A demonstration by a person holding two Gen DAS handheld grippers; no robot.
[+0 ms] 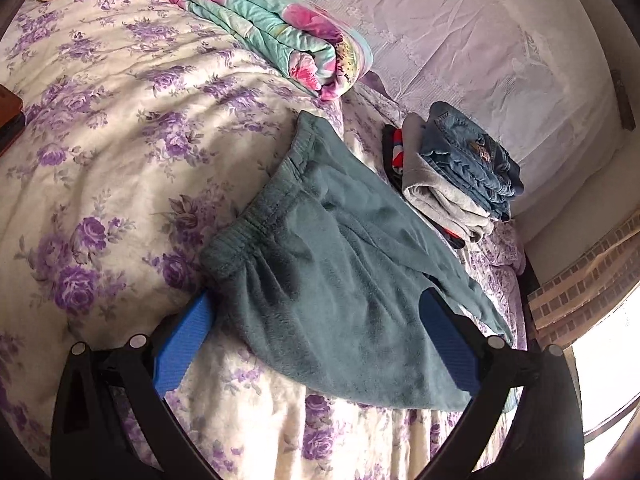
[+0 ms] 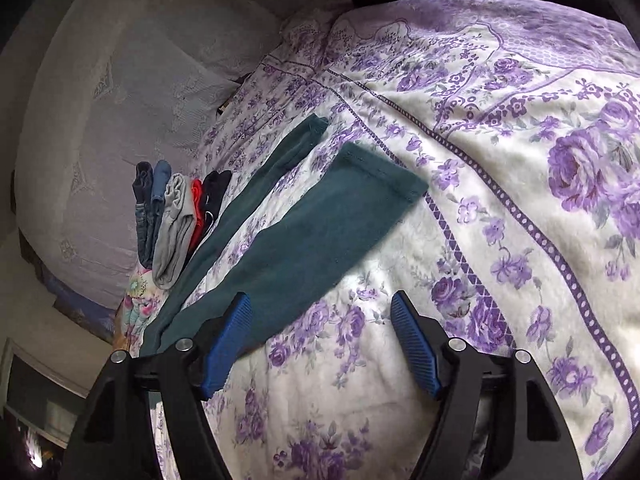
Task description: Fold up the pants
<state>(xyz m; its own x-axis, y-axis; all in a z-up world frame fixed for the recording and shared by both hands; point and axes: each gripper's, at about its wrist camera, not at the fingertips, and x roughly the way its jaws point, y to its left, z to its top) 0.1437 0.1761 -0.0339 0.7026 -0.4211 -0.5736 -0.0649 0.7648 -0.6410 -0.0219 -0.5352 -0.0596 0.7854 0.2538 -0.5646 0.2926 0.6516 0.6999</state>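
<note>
In the left wrist view the pants [image 1: 340, 280], a teal fleece pair with a gathered elastic waistband, fill the centre and lower middle of the frame, lying flat on the bed [image 1: 100, 140] with its purple-rose cover. The waistband runs from centre toward upper centre; the seat spreads down toward the lower edge. The left tongs [image 1: 320, 340] stand wide, one blue pad at lower left just beside the waistband corner, the other at lower right lying over the fabric; neither pad seems to pinch cloth. A stack of folded clothes [image 1: 452, 176] sits at centre right, touching the far edge of the pants, and a folded floral quilt [image 1: 272, 32] lies at upper centre.

In the right wrist view the two legs of the pants [image 2: 304, 236] run from lower left toward the upper centre, parted in a narrow V, hems squared off and apart. The right tongs [image 2: 320, 340] are spread wide and hold nothing; the left pad overlaps the nearer leg's edge, the right pad hangs over bare bedcover.

The step in hand looks like bringing one leg over the other. To do it well, each tong should probably grip an outer edge fully, waist and hem together, then carry that side across so the seams line up before pressing flat.
</note>
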